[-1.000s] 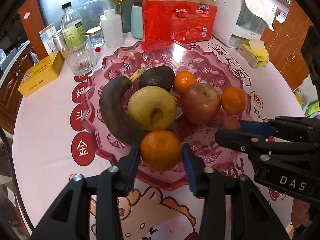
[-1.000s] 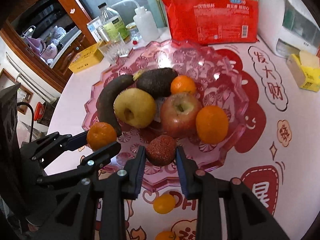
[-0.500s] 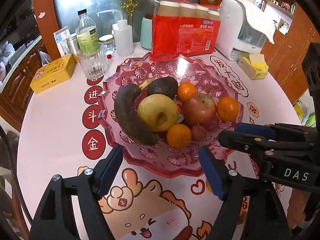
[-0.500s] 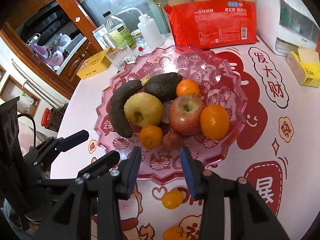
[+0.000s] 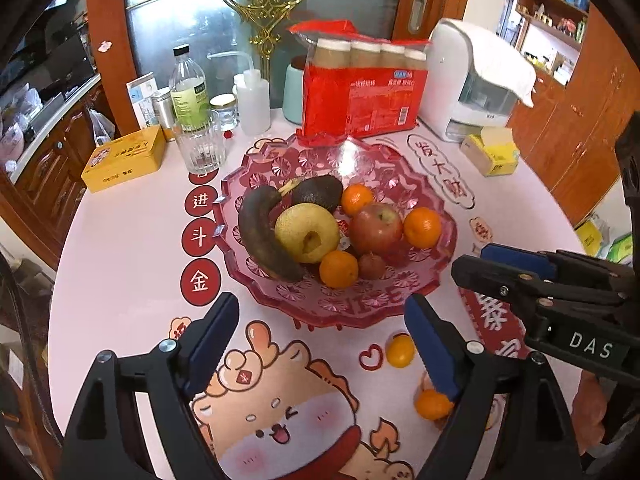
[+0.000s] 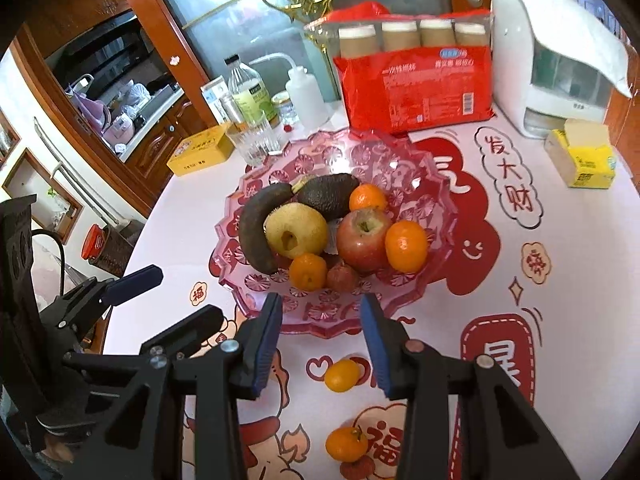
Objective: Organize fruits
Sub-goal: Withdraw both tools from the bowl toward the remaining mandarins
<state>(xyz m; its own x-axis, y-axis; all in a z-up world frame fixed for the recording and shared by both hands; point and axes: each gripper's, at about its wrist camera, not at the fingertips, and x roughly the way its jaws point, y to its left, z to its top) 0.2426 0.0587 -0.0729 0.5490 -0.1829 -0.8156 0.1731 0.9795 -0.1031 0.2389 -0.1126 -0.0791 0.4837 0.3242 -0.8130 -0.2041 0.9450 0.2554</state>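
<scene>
- Pink glass bowl [image 5: 432, 280] sat mid-table [image 5: 120, 264] and held most of the fruit.
- In the bowl lay a dark banana [image 5: 260, 232], an avocado [image 5: 318, 192], a pear [image 5: 306, 232], an apple [image 5: 376, 228], three tangerines and a small brownish-red fruit [image 5: 371, 266].
- One tangerine [image 5: 339, 269] rested at the bowl's near side, touching the pear and just beside the small fruit.
- Left tool [image 5: 320, 336] hovered over the table in front of the bowl, its jaws wide apart and opening, nothing between them.
- Right tool [image 6: 320, 320] hovered beside it, jaws slightly apart and empty.
- On the table, outside the bowl, lay a yellow kumquat [image 6: 341, 375], another tangerine [image 6: 346, 444] and a red fruit [image 6: 357, 470], only partly visible.
- Behind the bowl stood a glass [image 5: 199, 148], a yellow tin [image 5: 124, 158] and a red pack of cups [image 5: 362, 88].
</scene>
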